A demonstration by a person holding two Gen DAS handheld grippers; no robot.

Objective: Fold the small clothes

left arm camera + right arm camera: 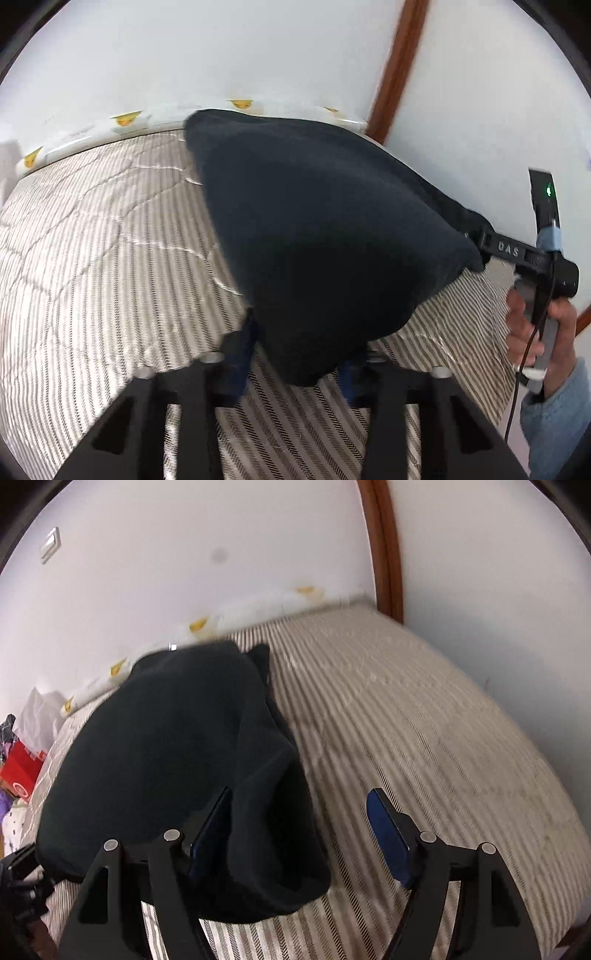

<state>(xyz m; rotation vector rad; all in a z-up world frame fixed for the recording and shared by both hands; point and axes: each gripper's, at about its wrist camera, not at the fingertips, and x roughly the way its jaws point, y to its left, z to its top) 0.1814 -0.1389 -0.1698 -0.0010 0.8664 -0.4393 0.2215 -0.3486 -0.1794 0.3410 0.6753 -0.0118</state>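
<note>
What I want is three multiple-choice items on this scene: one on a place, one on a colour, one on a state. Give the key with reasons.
1. Where does the garment lie?
A. in a basket
B. on the striped bed cover
C. on a wooden floor

2. What colour is the garment?
A. red
B. white
C. dark, near black

3. How does the right gripper stand?
A. open
B. shut on a sock
C. shut on nothing

Key:
1 B, since the striped cover shows all around the garment in both views.
2 C, since the cloth is uniformly dark in both views.
3 A, since the right wrist view shows its blue pads wide apart, with only the garment's edge beside one pad.
</note>
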